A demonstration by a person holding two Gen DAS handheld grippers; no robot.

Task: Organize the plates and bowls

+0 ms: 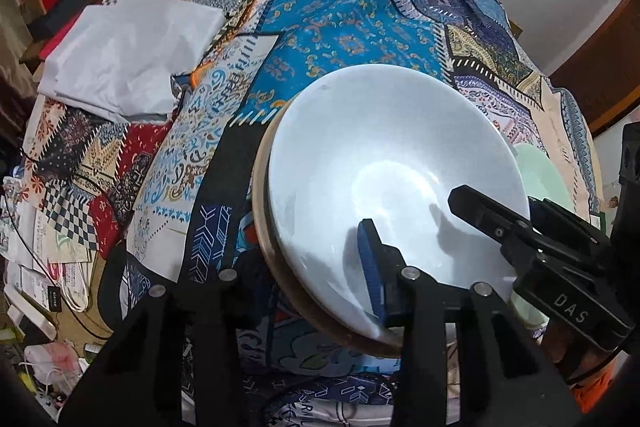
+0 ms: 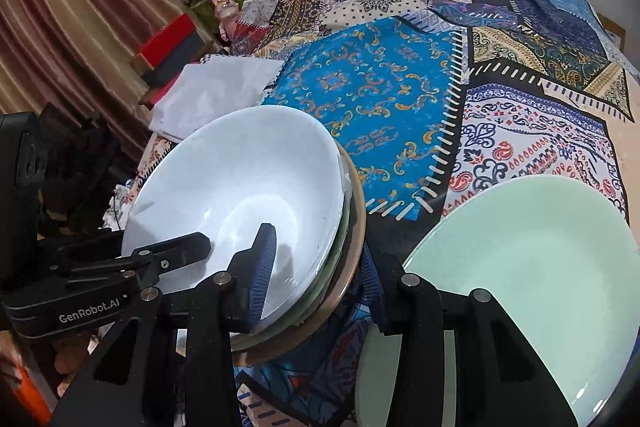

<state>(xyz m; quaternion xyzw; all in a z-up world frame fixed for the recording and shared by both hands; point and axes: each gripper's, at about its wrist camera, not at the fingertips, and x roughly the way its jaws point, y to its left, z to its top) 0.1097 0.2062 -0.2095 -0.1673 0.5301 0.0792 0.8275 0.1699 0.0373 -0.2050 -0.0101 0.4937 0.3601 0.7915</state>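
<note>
A stack of dishes sits on the patchwork cloth, a white bowl (image 1: 384, 155) (image 2: 240, 179) on top and a tan plate (image 1: 264, 227) (image 2: 356, 227) at the bottom. My left gripper (image 1: 308, 259) is shut on the stack's near rim, one blue pad (image 1: 372, 267) inside the bowl and the other finger under the stack. From the other side, my right gripper (image 2: 320, 251) is shut on the same rim, its pad (image 2: 264, 267) inside the bowl. Each wrist view shows the other gripper's black finger (image 1: 476, 205) (image 2: 188, 249) resting in the bowl.
A mint green plate (image 2: 540, 267) (image 1: 536, 171) lies on the cloth just right of the stack. A folded white cloth (image 1: 128, 55) (image 2: 216, 95) lies at the far left of the table. Boxes and clutter crowd the floor and shelf on the left.
</note>
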